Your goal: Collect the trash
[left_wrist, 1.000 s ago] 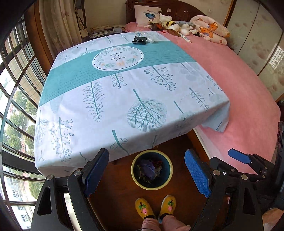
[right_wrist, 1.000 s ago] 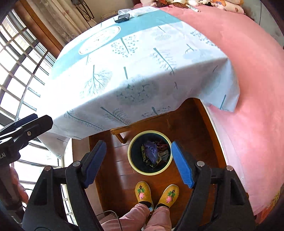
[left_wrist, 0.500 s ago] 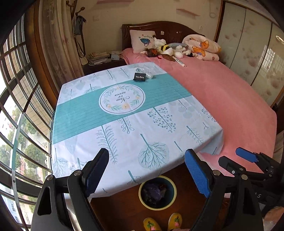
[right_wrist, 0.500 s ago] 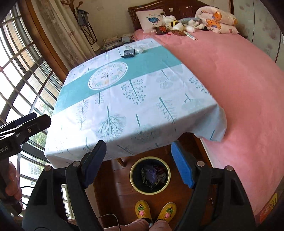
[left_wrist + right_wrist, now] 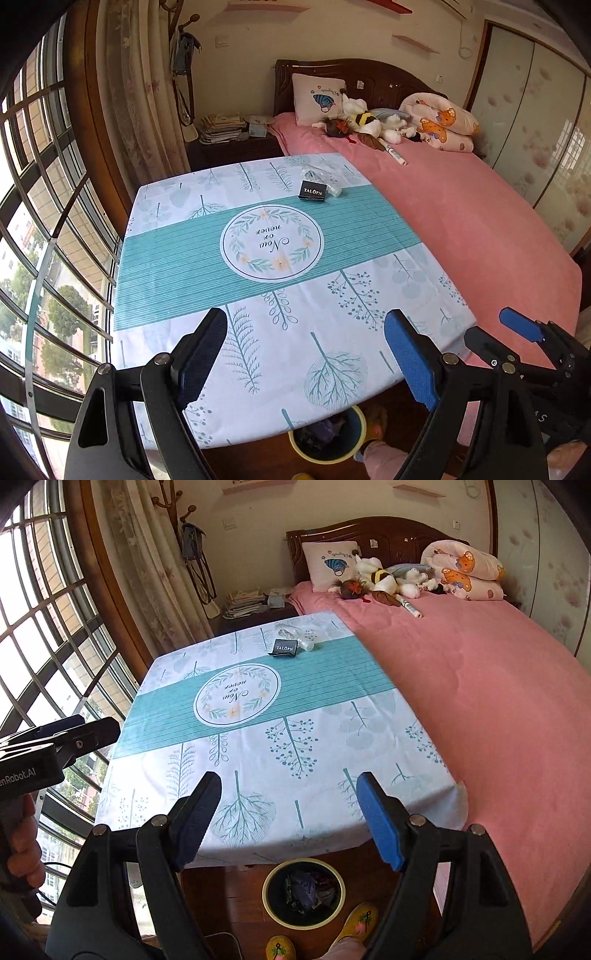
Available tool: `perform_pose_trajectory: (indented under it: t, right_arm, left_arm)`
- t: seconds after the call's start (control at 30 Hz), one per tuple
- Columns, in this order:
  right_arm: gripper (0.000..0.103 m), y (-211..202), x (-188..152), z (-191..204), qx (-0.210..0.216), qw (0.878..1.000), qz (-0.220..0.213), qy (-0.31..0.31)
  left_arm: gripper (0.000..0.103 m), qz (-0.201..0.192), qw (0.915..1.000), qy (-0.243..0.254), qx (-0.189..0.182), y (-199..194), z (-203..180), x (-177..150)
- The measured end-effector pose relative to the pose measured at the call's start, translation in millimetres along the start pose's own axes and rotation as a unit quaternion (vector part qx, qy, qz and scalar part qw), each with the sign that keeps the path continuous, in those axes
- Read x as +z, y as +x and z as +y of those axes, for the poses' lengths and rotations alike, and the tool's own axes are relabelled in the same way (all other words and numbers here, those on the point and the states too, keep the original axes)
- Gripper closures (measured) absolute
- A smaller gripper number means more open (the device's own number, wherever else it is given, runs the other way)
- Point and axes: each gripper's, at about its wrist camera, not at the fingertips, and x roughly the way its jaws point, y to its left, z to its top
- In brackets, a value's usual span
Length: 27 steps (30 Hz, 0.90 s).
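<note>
Nearest, at 6 o'clock on the floor, a bin [image 5: 303,893] already holding dark scraps is seen beside the person's yellow slippers [image 5: 357,925]. Above it the left claw [image 5: 306,363] and the right claw [image 5: 288,823] are both held wide apart with nothing between the blue pads, poised over the near edge of the tabletop [image 5: 258,369], which is covered by a leaf-printed cloth. Across the cloth, toward 12 o'clock at its far edge, the remaining trash is found: a small black box [image 5: 313,191] lettered in white, with crumpled clear plastic [image 5: 320,176] touching it on the far side. Beyond that, at 1 o'clock, soft toys [image 5: 364,123] are piled on the pink bed [image 5: 480,221]. The trash lies well away from both claws, so a long reach is judged to be needed. The box could be pushed off the far edge if struck by a pad rather than straddled. The thin, see-through plastic could be missed or slip out, and the loose cloth could be snagged and dragged.
</note>
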Motion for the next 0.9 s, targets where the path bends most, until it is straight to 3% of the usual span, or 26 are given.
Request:
perform_pose_trajectory:
  t: [0.2, 0.37, 0.67, 0.9]
  right_arm:
    - [0.030, 61.4, 52.2, -13.4, 0.007, 0.999, 0.029, -0.023]
    - [0.033, 140.4, 113.7, -30.5, 0.049, 0.995, 0.045, -0.068]
    - [0.035, 312.6, 248.6, -47.6, 0.102, 0.981, 0.085, -0.143]
    - [0.036, 456.8, 306.6, -32.6, 0.107, 0.970, 0.113, -0.184]
  left_arm:
    - [0.015, 0.006, 0.9989, -0.029, 0.036, 57.9, -2.4, 47.2]
    - [0.015, 0.018, 0.9938, -0.079, 0.077, 122.7, -5.7, 97.7]
    - [0.015, 0.043, 0.9690, -0.183, 0.161, 252.6, 4.3, 184.4]
    - [0.015, 0.074, 0.9477, -0.242, 0.195, 322.3, 24.9, 198.3]
